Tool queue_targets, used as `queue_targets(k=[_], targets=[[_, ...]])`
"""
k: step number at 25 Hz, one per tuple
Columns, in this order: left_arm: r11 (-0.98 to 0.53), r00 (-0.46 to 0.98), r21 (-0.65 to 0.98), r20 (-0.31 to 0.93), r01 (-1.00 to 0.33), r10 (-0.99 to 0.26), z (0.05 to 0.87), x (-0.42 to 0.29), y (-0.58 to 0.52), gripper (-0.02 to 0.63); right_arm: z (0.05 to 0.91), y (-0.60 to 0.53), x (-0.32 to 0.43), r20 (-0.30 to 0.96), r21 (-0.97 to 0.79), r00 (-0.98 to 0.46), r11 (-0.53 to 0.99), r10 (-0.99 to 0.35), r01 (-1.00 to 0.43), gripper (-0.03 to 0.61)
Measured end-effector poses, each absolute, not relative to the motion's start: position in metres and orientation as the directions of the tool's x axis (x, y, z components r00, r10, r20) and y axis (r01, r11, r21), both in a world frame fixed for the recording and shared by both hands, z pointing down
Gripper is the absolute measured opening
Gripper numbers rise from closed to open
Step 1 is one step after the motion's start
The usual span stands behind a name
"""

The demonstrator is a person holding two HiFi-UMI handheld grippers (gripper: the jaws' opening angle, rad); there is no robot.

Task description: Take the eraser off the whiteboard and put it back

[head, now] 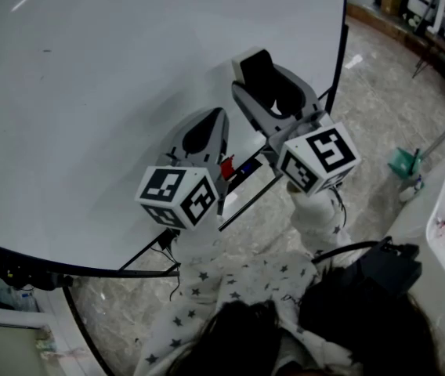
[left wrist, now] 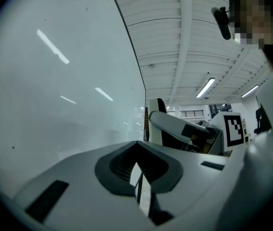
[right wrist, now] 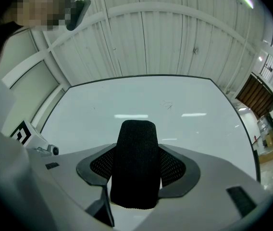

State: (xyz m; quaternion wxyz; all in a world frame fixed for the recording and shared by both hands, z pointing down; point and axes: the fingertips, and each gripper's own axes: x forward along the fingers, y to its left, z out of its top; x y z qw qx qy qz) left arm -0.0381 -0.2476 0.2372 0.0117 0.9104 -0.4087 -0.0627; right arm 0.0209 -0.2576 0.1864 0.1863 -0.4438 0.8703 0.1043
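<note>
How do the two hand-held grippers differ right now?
The right gripper has its fingers clamped on a black eraser; the left gripper has its fingers closed together, empty. In the head view, the right gripper reaches further up the whiteboard than the left gripper. Both are grey and point toward it.

The left tool (head: 215,116) and the right tool (head: 273,81) each have a pale grey moulded shell, with a dark grey textured lining round the jaw seat and small black rectangular insets on the casing. Each carries a white cube faced with black square markers: the left cube (head: 177,197) and the right cube (head: 319,159). The person wears white sleeves (head: 207,284) printed with small dark stars.
</note>
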Motion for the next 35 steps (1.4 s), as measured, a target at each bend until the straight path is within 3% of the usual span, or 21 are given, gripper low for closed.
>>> queue_targets(k=[35], targets=[[-0.661,0.646,0.115,-0.144,-0.742,-0.75,0.237,-0.071,-0.263,0.002,0.166,-0.297,-0.028,-0.453,0.083,-0.554,0.586,-0.698,-0.806,0.258]])
